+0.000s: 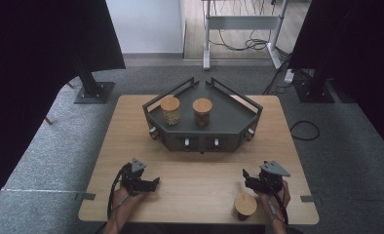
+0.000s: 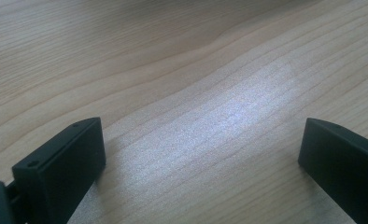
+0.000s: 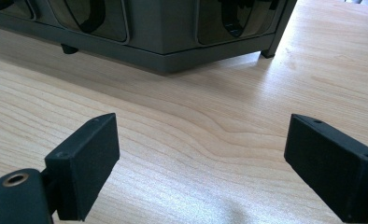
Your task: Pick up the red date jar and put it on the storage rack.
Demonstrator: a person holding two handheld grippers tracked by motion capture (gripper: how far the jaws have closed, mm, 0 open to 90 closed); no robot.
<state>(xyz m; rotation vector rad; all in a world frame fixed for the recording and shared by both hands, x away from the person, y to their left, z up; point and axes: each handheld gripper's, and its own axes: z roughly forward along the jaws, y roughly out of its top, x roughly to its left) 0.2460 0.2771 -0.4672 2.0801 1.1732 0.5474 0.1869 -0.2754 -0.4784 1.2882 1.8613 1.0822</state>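
- My right claw (image 1: pixel 248 178) is released — nothing between its jaws — near the tabletop's (image 1: pixel 200 170) front right corner.
- The dark round jar with a flat wooden lid (image 1: pixel 245 205) stands just beside it, at the front edge.
- My left claw (image 1: pixel 153 184) is released too, empty, near the front left.

The high view looks forward and down from above the person's side, taking in the whole table (image 1: pixel 190 190) and the grey rack (image 1: pixel 204 119) at its far half. The left gripper view sits low, close over bare wood (image 2: pixel 182 93). The right gripper view, equally low, faces the rack's base (image 3: pixel 163 51), shared with the high view.
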